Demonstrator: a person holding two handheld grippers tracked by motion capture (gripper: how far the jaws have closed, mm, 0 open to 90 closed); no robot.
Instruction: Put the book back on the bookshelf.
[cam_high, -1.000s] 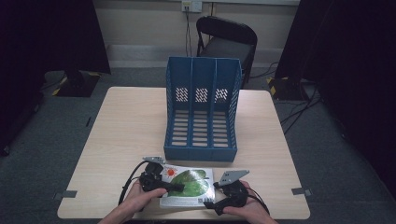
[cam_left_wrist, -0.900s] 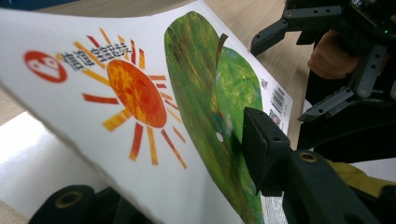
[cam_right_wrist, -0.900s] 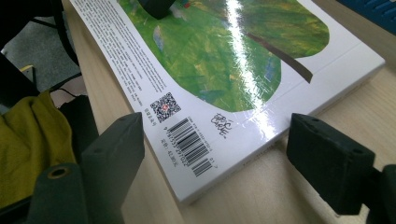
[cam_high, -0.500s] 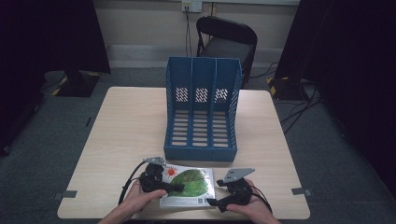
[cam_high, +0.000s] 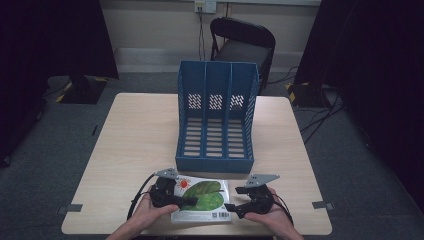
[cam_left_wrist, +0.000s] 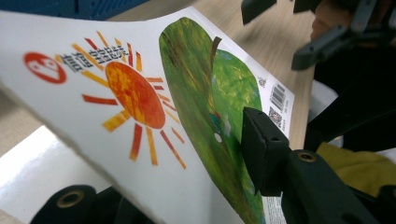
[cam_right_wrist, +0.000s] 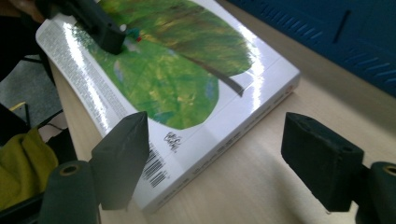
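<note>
A picture book (cam_high: 201, 200) with a sun and a green leaf on its cover lies at the near edge of the table (cam_high: 135, 145), just in front of a blue three-slot file holder (cam_high: 216, 117). The left tongs (cam_high: 186, 201) grip the book's front cover (cam_left_wrist: 140, 107), one jaw pressed on the leaf, the other beneath, with the cover lifted off the white pages. The right tongs (cam_high: 231, 208) stand wide apart at the book's right corner, one jaw over the barcode, the other above bare table, holding nothing.
</note>
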